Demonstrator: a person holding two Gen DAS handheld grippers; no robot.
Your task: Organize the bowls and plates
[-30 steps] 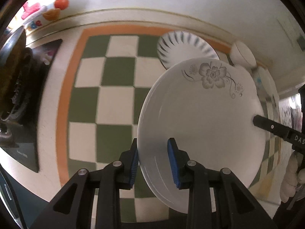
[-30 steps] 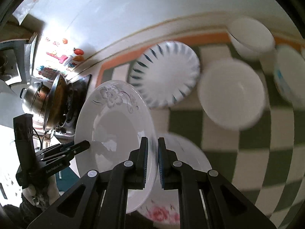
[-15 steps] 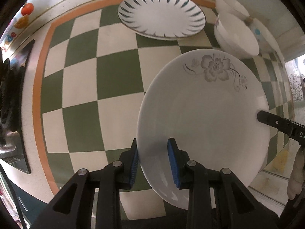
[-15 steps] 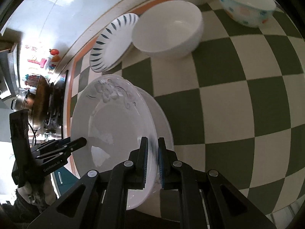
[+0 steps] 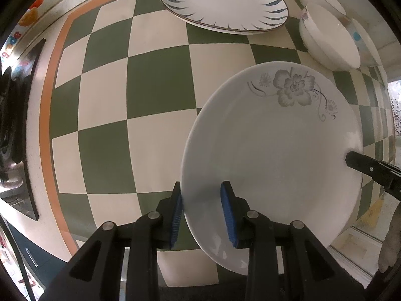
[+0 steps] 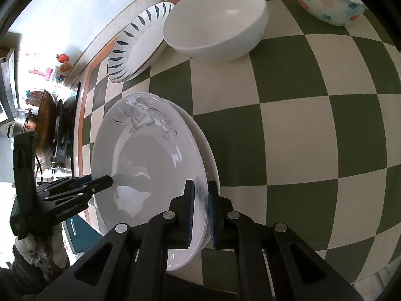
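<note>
Left claw (image 5: pixel 201 214) is pinching the near rim of the grey-flower plate (image 5: pixel 275 145); right claw (image 6: pixel 199 210) is clamping the opposite rim. Over the last second the plate has been dropping from mid-air onto a second white plate (image 6: pixel 208 150) on the checkered tabletop (image 6: pixel 313 125) (stacking apparently near done). Blue-striped plate (image 5: pixel 223 2) and white bowl (image 6: pixel 215 20) are sitting beyond.

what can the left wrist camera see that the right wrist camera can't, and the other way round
Only the left wrist view shows the striped plate's whole face. Only the right wrist view shows a second plate directly under the flower plate, plus a pan on the stove. Both show the flower plate gripped at opposite rims by the left gripper and right gripper, the white bowl and the checkered cloth.
</note>
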